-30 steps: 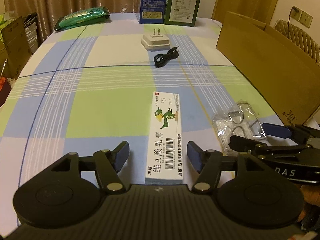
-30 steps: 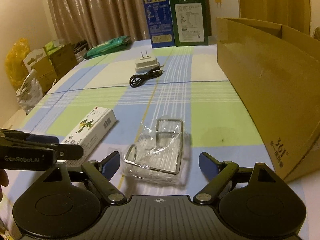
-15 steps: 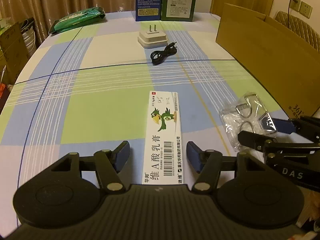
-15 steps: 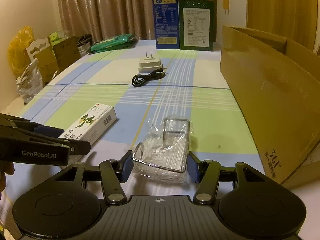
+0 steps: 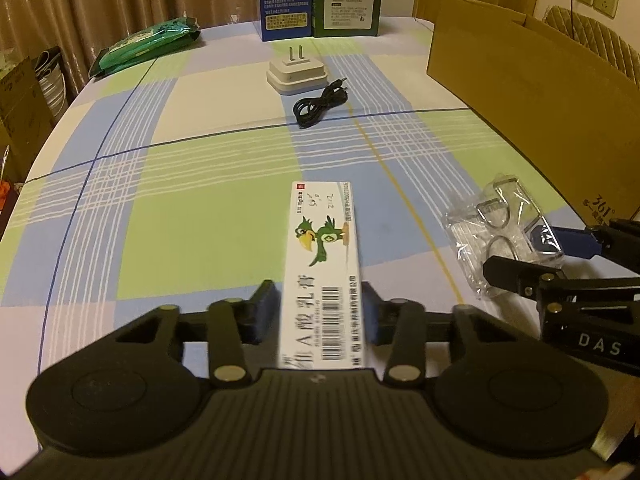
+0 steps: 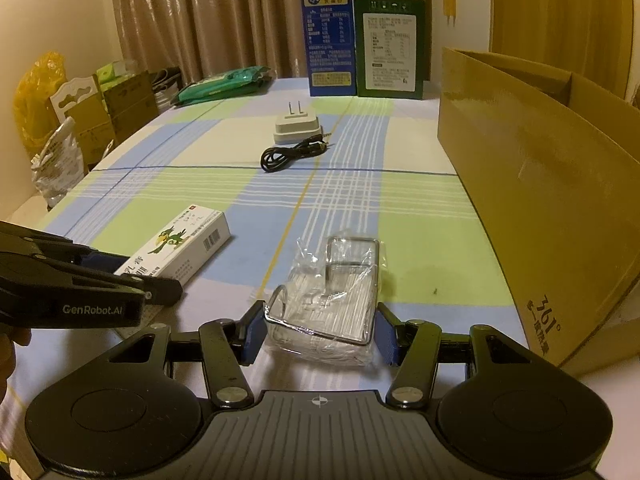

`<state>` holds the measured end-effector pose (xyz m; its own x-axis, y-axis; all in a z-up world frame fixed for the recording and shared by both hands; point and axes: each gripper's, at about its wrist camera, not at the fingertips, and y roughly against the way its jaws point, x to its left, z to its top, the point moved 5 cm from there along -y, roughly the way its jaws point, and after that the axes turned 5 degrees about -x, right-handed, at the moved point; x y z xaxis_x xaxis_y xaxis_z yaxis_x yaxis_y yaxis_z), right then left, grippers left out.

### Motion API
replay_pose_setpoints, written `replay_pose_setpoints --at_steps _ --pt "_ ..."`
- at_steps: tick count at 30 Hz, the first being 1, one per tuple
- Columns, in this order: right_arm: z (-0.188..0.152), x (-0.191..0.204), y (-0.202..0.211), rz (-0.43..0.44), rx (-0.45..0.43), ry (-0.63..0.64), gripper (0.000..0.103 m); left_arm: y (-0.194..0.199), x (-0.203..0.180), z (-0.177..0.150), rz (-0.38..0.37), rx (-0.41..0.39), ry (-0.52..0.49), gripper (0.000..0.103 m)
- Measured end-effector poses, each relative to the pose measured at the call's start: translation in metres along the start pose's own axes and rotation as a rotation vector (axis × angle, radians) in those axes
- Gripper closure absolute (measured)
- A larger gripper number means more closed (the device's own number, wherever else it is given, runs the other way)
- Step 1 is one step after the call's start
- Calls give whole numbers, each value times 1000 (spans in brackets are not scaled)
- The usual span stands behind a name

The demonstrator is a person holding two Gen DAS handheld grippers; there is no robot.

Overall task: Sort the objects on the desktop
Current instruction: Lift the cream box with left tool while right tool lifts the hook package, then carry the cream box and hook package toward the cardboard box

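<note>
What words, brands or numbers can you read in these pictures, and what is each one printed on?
"GenRobot.AI": side of the left gripper.
"DAS": side of the right gripper.
"361°": lower corner of the cardboard box.
"A酸乳膏", beside a green bird: white medicine box; its small print and barcode digits are too blurred.
"从小喝的奶": top of the blue carton; its table is too small.
Green carton: label too small to read.
</note>
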<state>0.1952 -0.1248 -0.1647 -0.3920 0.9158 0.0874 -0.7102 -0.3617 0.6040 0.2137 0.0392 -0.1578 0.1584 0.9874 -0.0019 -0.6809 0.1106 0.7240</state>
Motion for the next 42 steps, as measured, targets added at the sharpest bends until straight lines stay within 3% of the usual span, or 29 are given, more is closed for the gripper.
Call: replay_pose_setpoints --at_steps 26,42 --pt "20 -3 17 -16 -71 12 51 23 -14 24 -10 -71 26 70" --pt "63 -15 54 -49 -215 55 51 60 -43 64 -69 -175 27 70"
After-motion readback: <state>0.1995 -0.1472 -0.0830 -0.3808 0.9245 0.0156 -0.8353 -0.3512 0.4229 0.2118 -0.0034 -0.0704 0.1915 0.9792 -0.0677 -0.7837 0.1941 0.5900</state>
